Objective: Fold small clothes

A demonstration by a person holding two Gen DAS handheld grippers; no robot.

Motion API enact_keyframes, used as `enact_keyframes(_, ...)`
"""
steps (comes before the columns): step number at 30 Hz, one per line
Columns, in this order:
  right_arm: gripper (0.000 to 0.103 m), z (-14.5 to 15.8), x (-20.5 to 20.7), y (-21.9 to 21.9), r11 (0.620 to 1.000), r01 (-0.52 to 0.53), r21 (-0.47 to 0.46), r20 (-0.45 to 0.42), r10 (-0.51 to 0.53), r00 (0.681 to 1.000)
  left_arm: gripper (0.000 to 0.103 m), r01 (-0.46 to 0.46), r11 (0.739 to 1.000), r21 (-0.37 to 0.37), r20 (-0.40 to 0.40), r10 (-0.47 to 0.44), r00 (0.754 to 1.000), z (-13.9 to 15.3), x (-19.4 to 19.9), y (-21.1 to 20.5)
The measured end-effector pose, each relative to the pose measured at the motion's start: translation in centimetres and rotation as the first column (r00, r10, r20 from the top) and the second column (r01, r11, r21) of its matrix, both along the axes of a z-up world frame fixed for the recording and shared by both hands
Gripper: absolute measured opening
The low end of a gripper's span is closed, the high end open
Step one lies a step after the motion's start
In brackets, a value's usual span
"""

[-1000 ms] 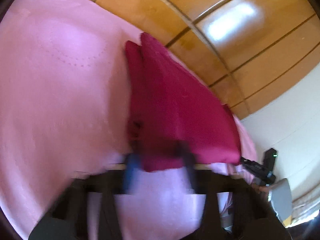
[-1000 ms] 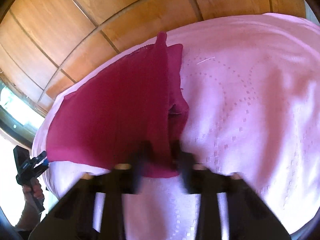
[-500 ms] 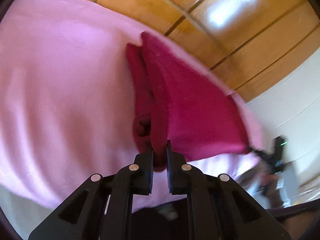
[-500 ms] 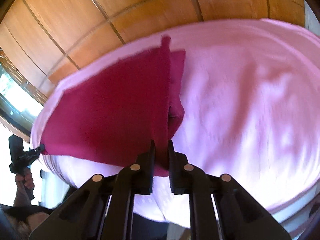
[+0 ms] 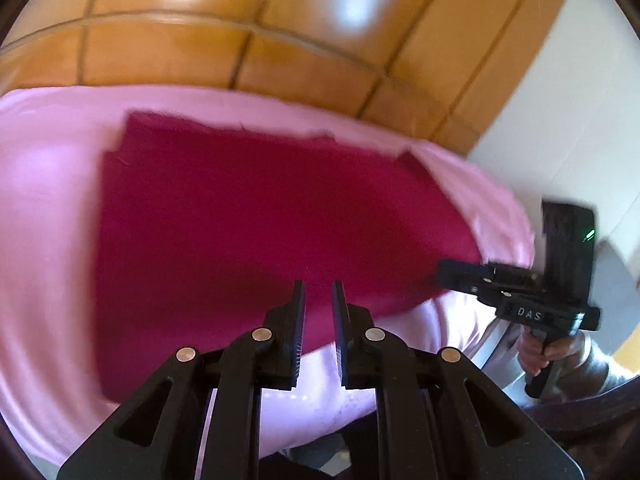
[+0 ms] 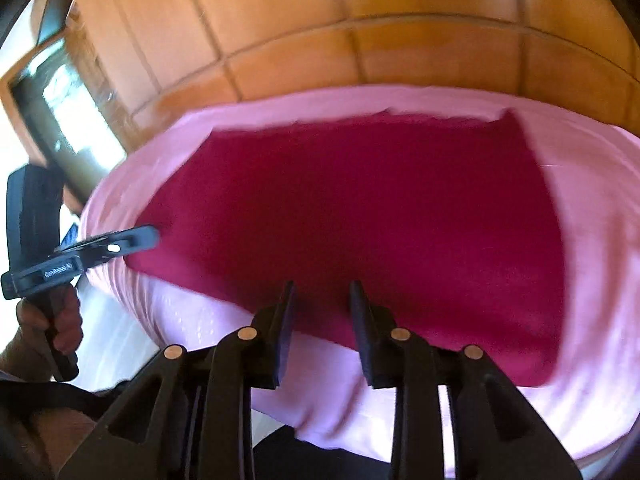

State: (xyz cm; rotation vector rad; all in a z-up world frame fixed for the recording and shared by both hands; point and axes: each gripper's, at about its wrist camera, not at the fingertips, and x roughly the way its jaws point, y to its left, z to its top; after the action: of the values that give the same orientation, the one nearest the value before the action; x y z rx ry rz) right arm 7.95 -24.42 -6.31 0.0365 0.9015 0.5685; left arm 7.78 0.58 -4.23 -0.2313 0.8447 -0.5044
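Change: we are laying the red cloth [image 5: 260, 220] flat near the far edge of the pink bedspread [image 5: 44, 264], where it hung doubled a second ago | Left gripper [image 5: 318, 292]: standing slightly parted, empty | Right gripper [image 6: 322, 292]: just opening, releasing; fold landing.

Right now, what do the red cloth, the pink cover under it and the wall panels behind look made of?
Red cloth: soft woven or knit fabric, matte, with frayed-looking far edge; fibre unclear.
Pink cover: thin textile, slight sheen, gathered into folds at the edge.
Wall panels: wood or wood veneer, probably varnished, since window light glares off them; seams divide them.
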Motion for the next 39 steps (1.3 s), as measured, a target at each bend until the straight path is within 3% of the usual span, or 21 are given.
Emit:
enact_keyframes(3, 0.028, -2.1, 0.2, 0.9, 0.999, 0.007, -0.049, -0.013, -0.007, 1.000, 0.011, -0.015, 0.997, 0.077, -0.024, 0.017, 1.000, -2.3, -0.1, -1.0)
enact_keyframes(7, 0.026, -3.8, 0.6, -0.3, 1.000, 0.019, -0.011, -0.044, -0.020, 0.999, 0.011, -0.073, 0.996, -0.050, -0.088, 0.068, 0.994, -3.8, -0.6, 0.9)
enact_keyframes(10, 0.029, -3.8, 0.8, 0.3, 0.999, 0.013, -0.030, -0.032, -0.014, 0.999, 0.014, -0.097, 0.994, -0.051, -0.078, 0.093, 0.993, -2.9, -0.8, 1.3)
enact_keyframes(11, 0.030, -3.6, 0.9, 0.3, 1.000, 0.008, -0.028, -0.037, -0.009, 0.999, 0.024, -0.104, 0.994, -0.044, -0.060, 0.102, 0.993, -2.1, -1.1, 1.5)
enact_keyframes(12, 0.034, -3.4, 1.2, 0.2, 1.000, 0.002, -0.018, -0.048, -0.002, 0.999, 0.051, -0.113, 0.992, -0.055, -0.024, 0.112, 0.993, -1.1, -1.2, 1.9)
enact_keyframes(13, 0.038, -2.7, 1.5, 0.0, 1.000, 0.004, 0.015, -0.065, -0.003, 0.998, 0.066, -0.128, 0.989, -0.067, 0.009, 0.129, 0.992, -0.3, -1.4, 2.3)
enact_keyframes(15, 0.051, -1.3, 2.1, -0.8, 0.997, 0.038, 0.067, -0.051, -0.035, 0.998, 0.066, -0.163, 0.985, -0.063, 0.061, 0.167, 0.984, 1.0, -0.9, 2.9)
enact_keyframes(17, 0.055, 0.4, 3.3, -2.4, 0.989, 0.089, 0.114, -0.016, -0.087, 0.996, 0.066, -0.207, 0.977, -0.050, 0.095, 0.211, 0.973, 1.9, 0.3, 3.9)
enact_keyframes(20, 0.069, 1.9, 6.2, -4.8, 0.968, 0.200, 0.151, 0.019, -0.205, 0.979, 0.066, -0.263, 0.964, -0.044, 0.086, 0.266, 0.960, 2.1, 2.3, 4.8)
enact_keyframes(25, 0.069, 1.2, 12.4, -7.2, 0.931, 0.315, 0.183, -0.029, -0.315, 0.948, 0.066, -0.335, 0.942, 0.030, 0.087, 0.331, 0.940, 1.0, 4.4, 6.2)
enact_keyframes(29, 0.066, -1.1, 15.9, -7.4, 0.922, 0.374, 0.101, -0.067, -0.368, 0.927, 0.066, -0.398, 0.912, 0.097, 0.055, 0.395, 0.917, -0.6, 5.6, 7.7)
enact_keyframes(31, 0.063, -2.8, 16.7, -8.3, 0.914, 0.392, 0.100, -0.105, -0.382, 0.918, 0.066, -0.428, 0.900, 0.083, -0.022, 0.431, 0.902, -2.5, 6.2, 9.2)
enact_keyframes(33, 0.063, -3.3, 16.3, -9.0, 0.919, 0.379, 0.108, -0.072, -0.373, 0.925, 0.068, -0.437, 0.899, 0.029, -0.066, 0.438, 0.896, -3.6, 6.1, 10.2)
enact_keyframes(37, 0.067, -3.6, 15.4, -8.2, 0.931, 0.361, 0.061, -0.010, -0.361, 0.932, 0.068, -0.463, 0.884, 0.067, 0.000, 0.464, 0.886, -2.3, 5.0, 9.6)
enact_keyframes(39, 0.074, -3.7, 15.4, -8.0, 0.934, 0.353, 0.063, -0.005, -0.353, 0.936, 0.068, -0.478, 0.873, 0.094, 0.045, 0.476, 0.878, -1.3, 4.5, 9.1)
